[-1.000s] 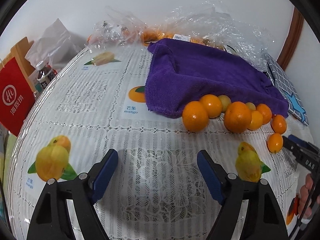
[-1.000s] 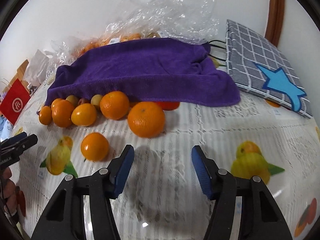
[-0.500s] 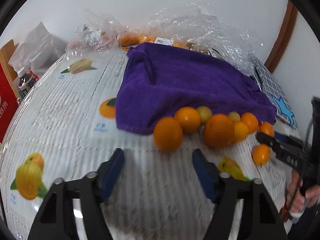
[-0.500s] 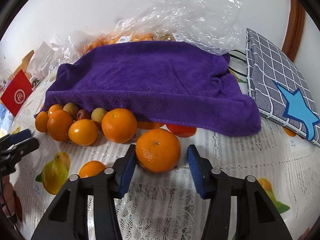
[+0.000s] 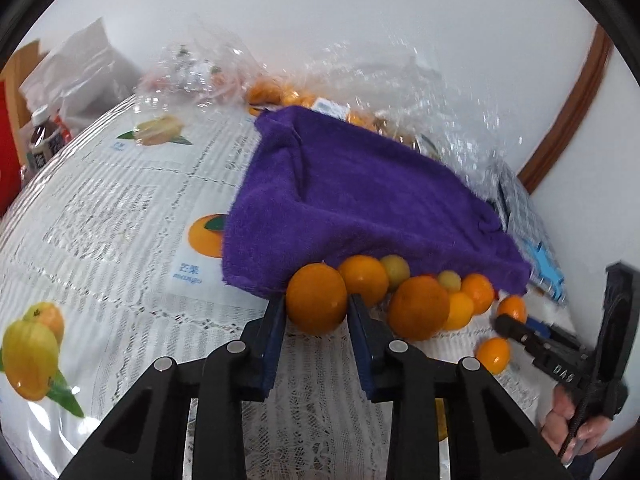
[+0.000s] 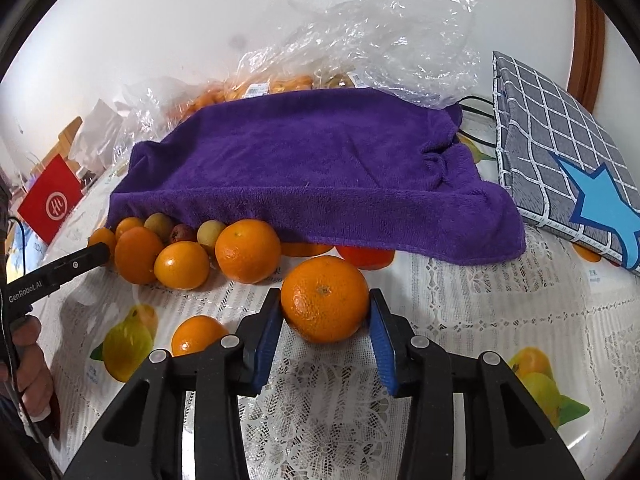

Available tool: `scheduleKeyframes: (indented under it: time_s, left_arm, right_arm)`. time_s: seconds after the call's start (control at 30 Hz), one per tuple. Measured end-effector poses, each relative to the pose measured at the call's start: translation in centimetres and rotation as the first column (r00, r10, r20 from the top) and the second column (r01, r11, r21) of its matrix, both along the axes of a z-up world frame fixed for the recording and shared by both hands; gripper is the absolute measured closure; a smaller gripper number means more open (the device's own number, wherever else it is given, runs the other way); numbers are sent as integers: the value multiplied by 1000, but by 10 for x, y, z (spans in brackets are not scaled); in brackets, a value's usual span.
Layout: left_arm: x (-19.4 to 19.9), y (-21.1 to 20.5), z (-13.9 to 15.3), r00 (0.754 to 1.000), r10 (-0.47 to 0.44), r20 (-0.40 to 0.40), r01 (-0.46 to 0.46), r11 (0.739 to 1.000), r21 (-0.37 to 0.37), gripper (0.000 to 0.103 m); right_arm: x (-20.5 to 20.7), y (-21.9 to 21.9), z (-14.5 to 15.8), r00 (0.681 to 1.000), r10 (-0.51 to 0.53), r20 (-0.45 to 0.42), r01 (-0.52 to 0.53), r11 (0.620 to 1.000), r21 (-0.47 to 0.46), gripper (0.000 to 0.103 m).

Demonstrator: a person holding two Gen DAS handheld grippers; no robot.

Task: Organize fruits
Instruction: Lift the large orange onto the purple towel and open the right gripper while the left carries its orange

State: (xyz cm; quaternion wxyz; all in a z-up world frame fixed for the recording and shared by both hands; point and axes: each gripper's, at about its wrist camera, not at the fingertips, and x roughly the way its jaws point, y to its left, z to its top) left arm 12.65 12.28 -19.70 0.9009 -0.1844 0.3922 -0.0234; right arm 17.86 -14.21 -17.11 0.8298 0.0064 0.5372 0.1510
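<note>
Since the earlier frame, in the left wrist view, the left gripper [image 5: 316, 312] has been brought up to a round orange fruit [image 5: 316, 298] at the purple towel's [image 5: 360, 200] near edge, and its jaws are closing onto it, pads touching its sides. In the right wrist view, the right gripper [image 6: 325, 320], formerly over bare lace tablecloth [image 6: 460, 300], is closing on a larger dimpled orange [image 6: 324, 298]; both fruits seem ready for lifting.

left gripper [image 5: 316, 312] angled down, jaws closing w/ an orange between pads; right gripper [image 6: 324, 312] steeper, also closing on an orange.
</note>
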Motion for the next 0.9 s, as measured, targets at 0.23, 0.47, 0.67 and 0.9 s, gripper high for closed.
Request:
scheduleKeyframes:
  time_s: [0.23, 0.47, 0.67, 0.9]
  left_arm:
    - [-8, 3, 7, 998, 29, 53, -28, 1000, -8, 73]
    - [-15, 7, 18, 992, 72, 102, -73, 997, 6, 73]
    - [-11, 16, 43, 989, 88, 115, -81, 994, -67, 73]
    - [32, 7, 76, 987, 74, 145, -76, 997, 4, 73]
  right_arm:
    - [-2, -3, 4, 1000, -6, 18, 5, 1000, 29, 61]
    - [-11, -8, 11, 999, 14, 47, -17, 998, 57, 61]
    - [-13, -15, 28, 998, 29, 56, -33, 996, 80, 61]
    - [23, -16, 56, 993, -3, 120, -5, 998, 66, 61]
